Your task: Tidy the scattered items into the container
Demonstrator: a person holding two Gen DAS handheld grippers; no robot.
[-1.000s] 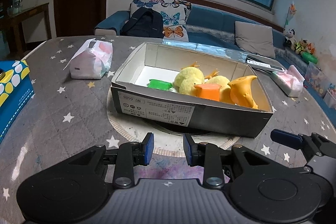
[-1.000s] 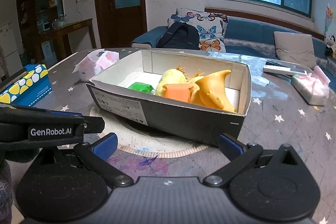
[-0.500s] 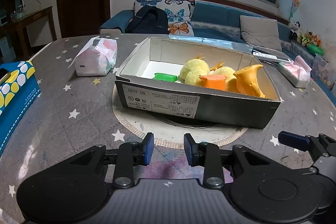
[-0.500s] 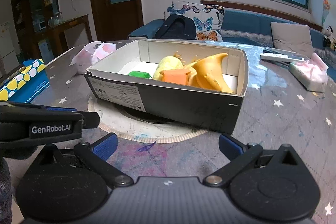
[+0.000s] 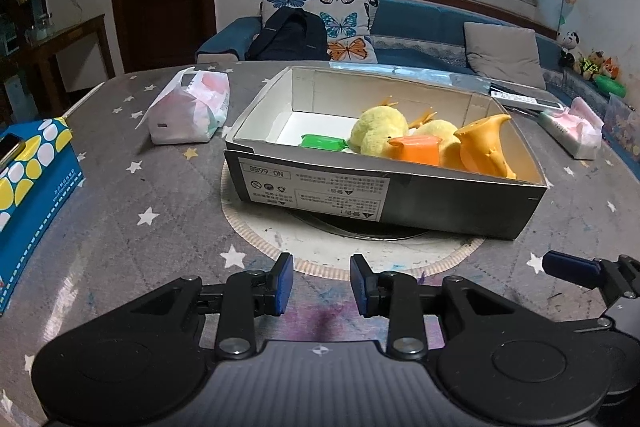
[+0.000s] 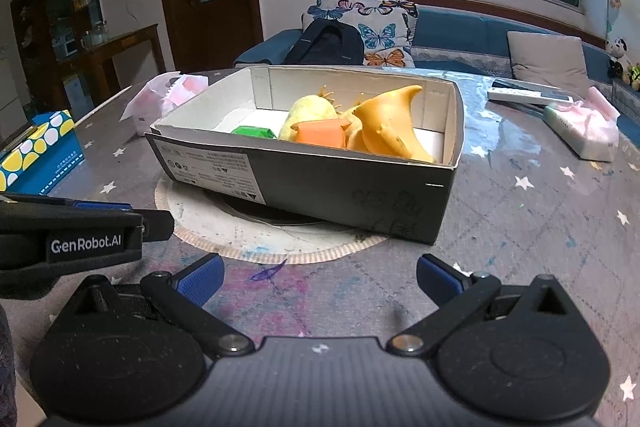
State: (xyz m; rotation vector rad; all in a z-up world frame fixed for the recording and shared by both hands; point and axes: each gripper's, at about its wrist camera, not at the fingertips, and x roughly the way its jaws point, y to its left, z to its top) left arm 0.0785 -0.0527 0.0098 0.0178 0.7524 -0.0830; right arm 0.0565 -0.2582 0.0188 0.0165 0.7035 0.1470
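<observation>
Apparently the toys already lie in the box (image 5: 384,195), so both grippers, left gripper (image 5: 321,285) and right gripper (image 6: 319,281), hover with empty open jaws.

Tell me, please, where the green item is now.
In both wrist views the green item lies inside the cardboard box, toward its left part, just left of the yellow plush toy and the orange block.

Star-patterned table (image 5: 120,195) bears box (image 5: 400,203), tissue packs (image 5: 188,111)
</observation>
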